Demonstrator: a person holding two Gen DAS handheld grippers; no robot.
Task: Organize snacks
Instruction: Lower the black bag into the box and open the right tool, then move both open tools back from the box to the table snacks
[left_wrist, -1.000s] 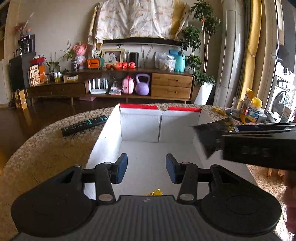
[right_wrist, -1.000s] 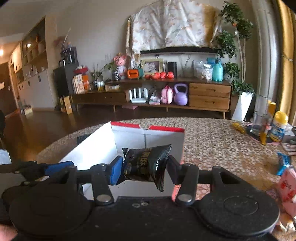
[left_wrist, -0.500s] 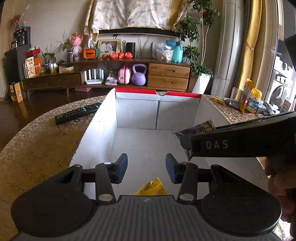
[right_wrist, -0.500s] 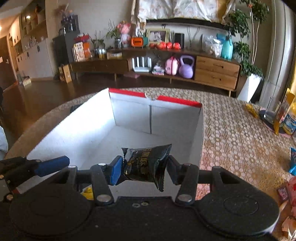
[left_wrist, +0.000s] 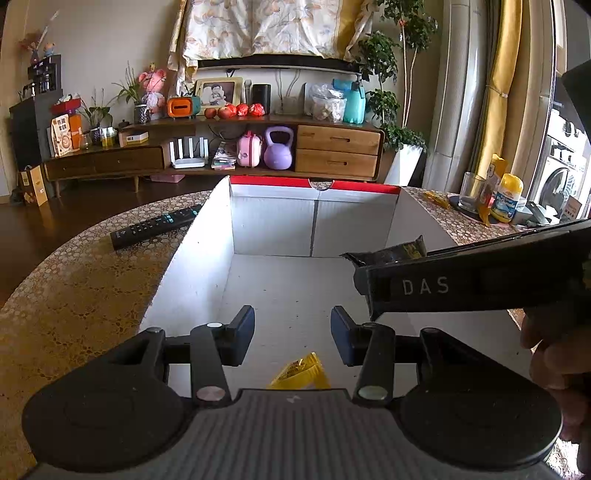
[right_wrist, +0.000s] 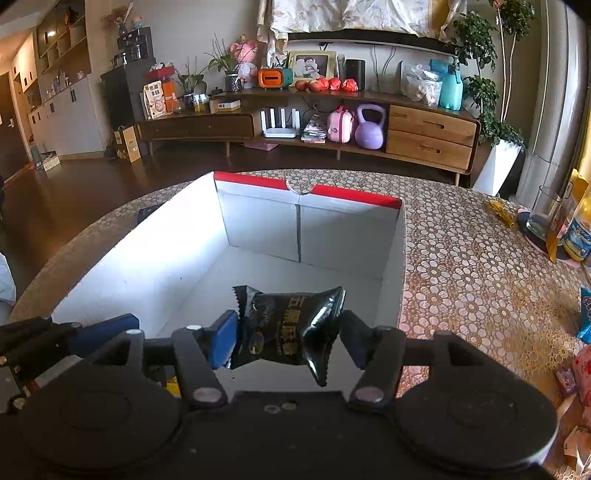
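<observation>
Patterned cloth covers the round worktop (left_wrist: 74, 288), and behind it a long wooden sideboard (left_wrist: 221, 147) carries a purple kettlebell (left_wrist: 278, 148) and ornaments. From the left wrist view, a white cardboard box (left_wrist: 207, 266) with a red top edge stands open on the worktop, a black remote control (left_wrist: 157, 226) lying just beside its left wall. The left gripper (left_wrist: 292, 339) hangs over the box with its jaws apart and nothing between them; a yellow wrapper (left_wrist: 301, 374) lies on the box floor below. The right gripper reaches in from the right edge, a black snack packet (left_wrist: 388, 253) poking past it.

From the right wrist view, the right gripper (right_wrist: 288, 330) hovers above the same box (right_wrist: 147, 258) – its jaws have just been opening, and the black snack packet (right_wrist: 291, 328) sits between them, touching the left pad while the right one stands just clear. More packets (right_wrist: 585, 314) lie at the worktop's right edge.
</observation>
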